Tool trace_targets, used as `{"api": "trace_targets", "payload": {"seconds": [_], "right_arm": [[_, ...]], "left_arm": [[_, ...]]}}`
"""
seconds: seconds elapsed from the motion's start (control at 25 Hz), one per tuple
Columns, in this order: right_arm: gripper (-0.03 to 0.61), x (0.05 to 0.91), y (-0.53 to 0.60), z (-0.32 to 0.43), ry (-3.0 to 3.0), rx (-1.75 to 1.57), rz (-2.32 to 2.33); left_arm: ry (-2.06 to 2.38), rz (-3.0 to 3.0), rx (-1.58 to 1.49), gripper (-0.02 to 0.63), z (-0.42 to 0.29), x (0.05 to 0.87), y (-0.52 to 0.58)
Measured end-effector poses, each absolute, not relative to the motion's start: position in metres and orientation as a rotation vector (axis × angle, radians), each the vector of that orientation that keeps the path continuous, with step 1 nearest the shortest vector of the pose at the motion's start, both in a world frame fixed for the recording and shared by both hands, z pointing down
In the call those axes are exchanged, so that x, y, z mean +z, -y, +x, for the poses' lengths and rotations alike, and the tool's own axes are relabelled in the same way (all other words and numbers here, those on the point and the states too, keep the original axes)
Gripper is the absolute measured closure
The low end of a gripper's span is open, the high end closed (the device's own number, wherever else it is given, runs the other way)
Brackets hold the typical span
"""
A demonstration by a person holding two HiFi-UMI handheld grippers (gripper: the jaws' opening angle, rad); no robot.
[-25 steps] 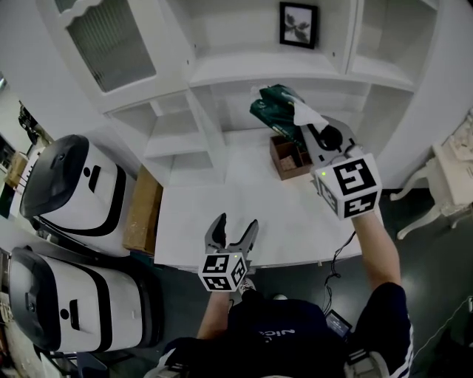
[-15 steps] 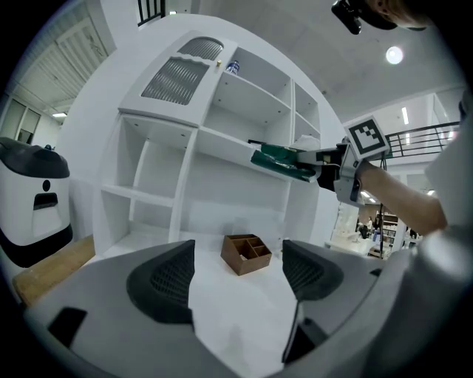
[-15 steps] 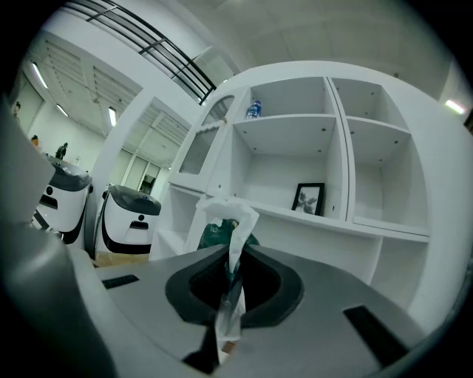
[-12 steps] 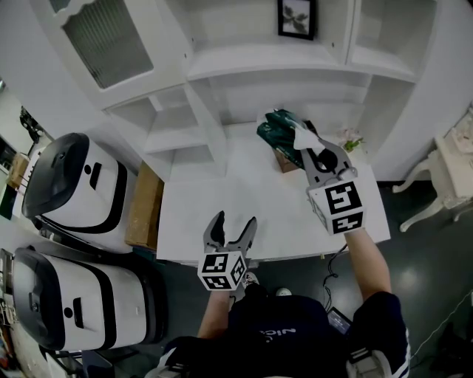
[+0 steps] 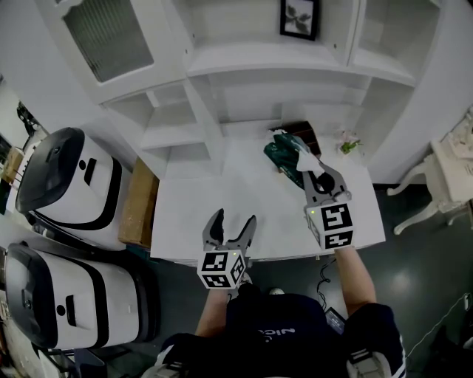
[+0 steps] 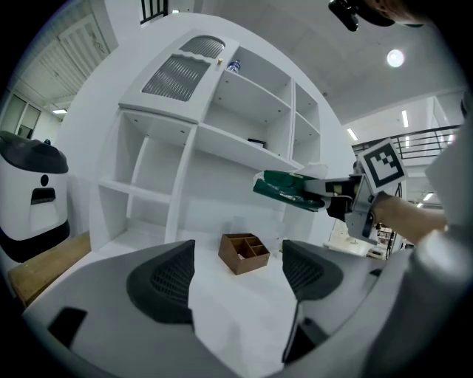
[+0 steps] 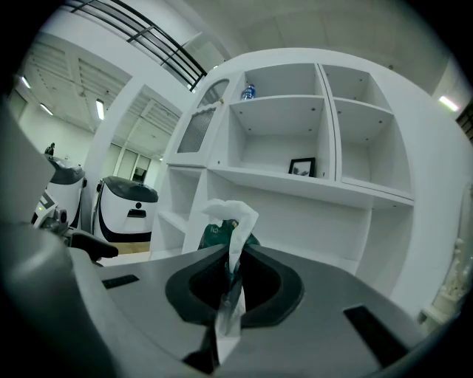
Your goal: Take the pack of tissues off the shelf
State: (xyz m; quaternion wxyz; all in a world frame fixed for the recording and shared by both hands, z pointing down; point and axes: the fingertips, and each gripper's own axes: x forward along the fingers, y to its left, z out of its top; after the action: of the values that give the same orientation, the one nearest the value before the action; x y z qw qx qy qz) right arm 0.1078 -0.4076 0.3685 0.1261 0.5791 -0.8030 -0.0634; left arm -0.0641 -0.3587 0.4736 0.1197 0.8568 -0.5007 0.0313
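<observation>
The right tongs (image 5: 314,177) are closed tight on the pack of tissues (image 5: 283,156), pinching it at its near end. A white tissue (image 7: 235,215) sticks up out of the pack right where the two jaws meet. The pack is dark green and hangs in the air, clear of the shelf unit (image 5: 244,66). It is above the back right part of the white surface (image 5: 222,192). In the left gripper view it sits well above a small brown divided box (image 6: 243,252) that stands on the surface near the shelves.

The left tongs (image 5: 233,220) are low over the front edge of the surface, well apart from the pack. Their jaws are spread wide with nothing between them; only the bare surface and the brown box show through the gap.

A framed picture (image 5: 299,19) stands on a higher shelf, and a small green plant (image 5: 349,145) sits at the back right of the surface. Two large white and black machines (image 5: 66,184) stand on the floor to the left, beside a flat tan box (image 5: 139,203).
</observation>
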Motion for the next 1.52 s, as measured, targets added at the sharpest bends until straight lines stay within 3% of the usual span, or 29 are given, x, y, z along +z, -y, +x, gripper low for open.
{"api": "trace_targets", "payload": {"seconds": [0.96, 1.32, 1.52], "right_arm": [[0.565, 0.528, 0.355, 0.115, 2.207, 0.093, 1.694], [0.565, 0.531, 0.349, 0.122, 2.209, 0.156, 1.723], [0.563, 0.522, 0.346, 0.12, 2.261, 0.179, 1.728]], "left_arm": [[1.439, 2.487, 0.243, 0.244, -0.049, 0.53, 0.352], [1.403, 2.506, 0.238, 0.244, -0.045, 0.53, 0.349], [1.383, 2.527, 0.222, 0.3, -0.042, 0.53, 0.345]]}}
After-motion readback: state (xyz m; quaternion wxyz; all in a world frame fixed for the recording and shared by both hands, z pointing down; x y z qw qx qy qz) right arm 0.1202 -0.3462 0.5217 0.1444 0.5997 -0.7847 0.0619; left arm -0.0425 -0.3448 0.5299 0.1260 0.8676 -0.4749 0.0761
